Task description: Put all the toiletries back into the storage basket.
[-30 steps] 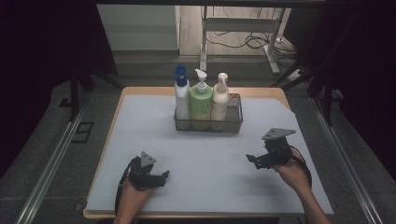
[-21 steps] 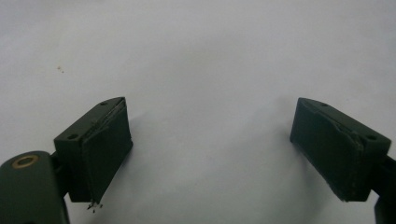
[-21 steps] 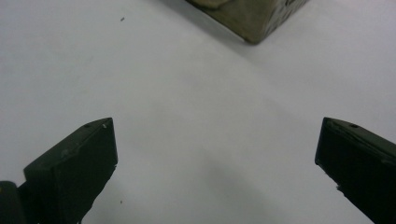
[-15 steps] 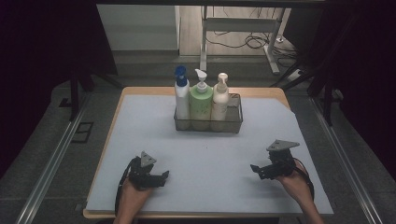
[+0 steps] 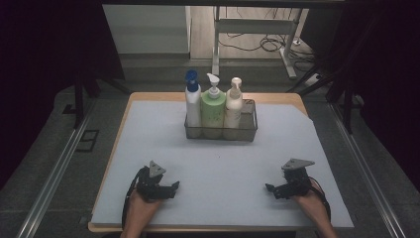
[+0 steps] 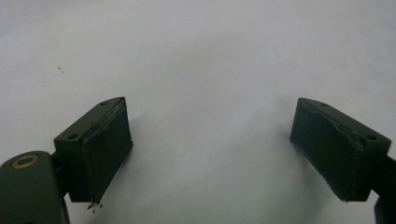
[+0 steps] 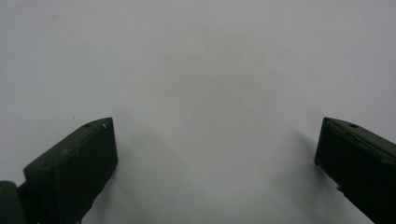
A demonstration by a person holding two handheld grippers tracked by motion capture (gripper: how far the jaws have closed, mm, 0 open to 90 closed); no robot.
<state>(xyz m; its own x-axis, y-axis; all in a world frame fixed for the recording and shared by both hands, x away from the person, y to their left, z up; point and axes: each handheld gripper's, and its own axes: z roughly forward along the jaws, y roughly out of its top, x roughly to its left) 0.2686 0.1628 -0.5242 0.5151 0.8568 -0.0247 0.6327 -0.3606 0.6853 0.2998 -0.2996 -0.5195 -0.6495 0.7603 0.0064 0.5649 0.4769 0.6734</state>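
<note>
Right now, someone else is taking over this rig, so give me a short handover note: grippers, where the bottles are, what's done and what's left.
Left gripper: open, holding nothing, low over the mat near the front left.
Right gripper: open, holding nothing, low over the mat near the front right.
Basket: at the far middle of the mat, with three pump bottles upright in a row: blue-capped bottle on the left, green bottle in the middle, cream bottle on the right.
Done: nothing visible; all three bottles sit in the basket.
Left: probably reach forward to the basket; both grippers are well short of it.
</note>
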